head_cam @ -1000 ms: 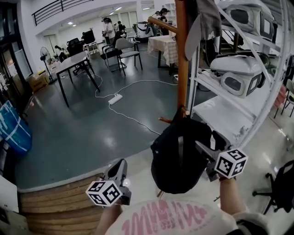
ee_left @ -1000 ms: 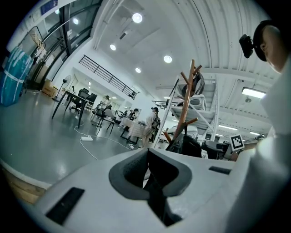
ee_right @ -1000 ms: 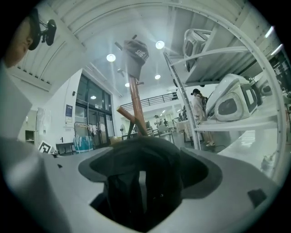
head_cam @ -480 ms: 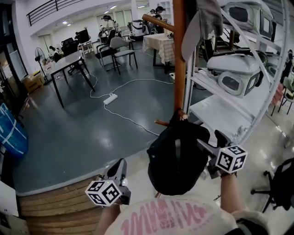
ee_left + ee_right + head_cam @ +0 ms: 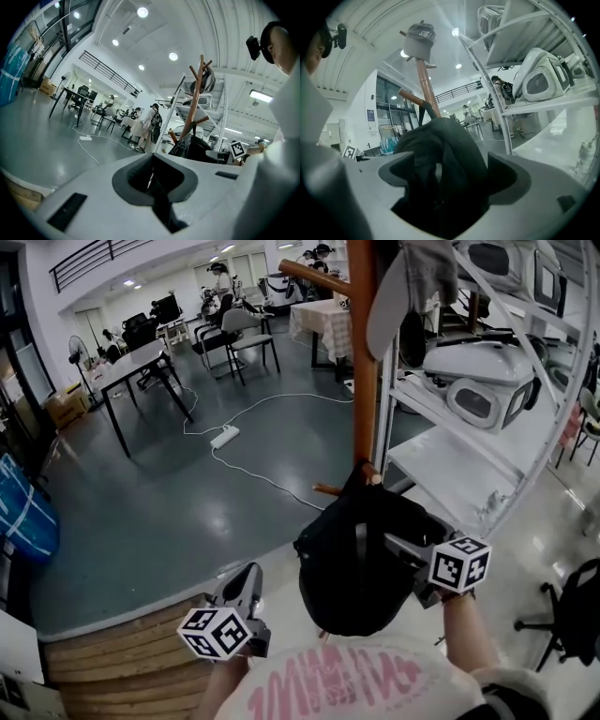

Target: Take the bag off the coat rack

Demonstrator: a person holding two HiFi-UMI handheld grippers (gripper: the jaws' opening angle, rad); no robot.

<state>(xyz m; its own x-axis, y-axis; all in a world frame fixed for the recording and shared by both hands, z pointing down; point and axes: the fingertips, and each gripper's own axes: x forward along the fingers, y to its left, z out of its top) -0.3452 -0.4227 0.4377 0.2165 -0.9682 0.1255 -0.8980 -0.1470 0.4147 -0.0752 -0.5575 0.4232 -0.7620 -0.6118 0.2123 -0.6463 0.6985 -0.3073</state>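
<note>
left claw point(image 5: 246, 579) clenched, empty | right claw point(image 5: 398, 554) spread wide around bag point(image 5: 337, 568); seemingly not pinching | bag on coat rack point(image 5: 362, 362)

Big open hall, white walls, glossy grey floor point(image 5: 141, 521). White power strip point(image 5: 223, 437) on it, white cable point(image 5: 272, 479) snaking off. Dark table point(image 5: 141, 362) and chairs point(image 5: 239, 329) at the back, cloth-covered table point(image 5: 319, 320) beside them. Standing fan point(image 5: 77, 352) and cardboard box point(image 5: 66, 407) by the left wall, blue sack point(image 5: 23, 521) nearer. Mezzanine railing point(image 5: 84, 259) above, round ceiling lights point(image 5: 143, 11) on. White metal shelving point(image 5: 450, 456) on the right holds white machines point(image 5: 473, 376). Wooden platform point(image 5: 103, 652) at bottom left.
</note>
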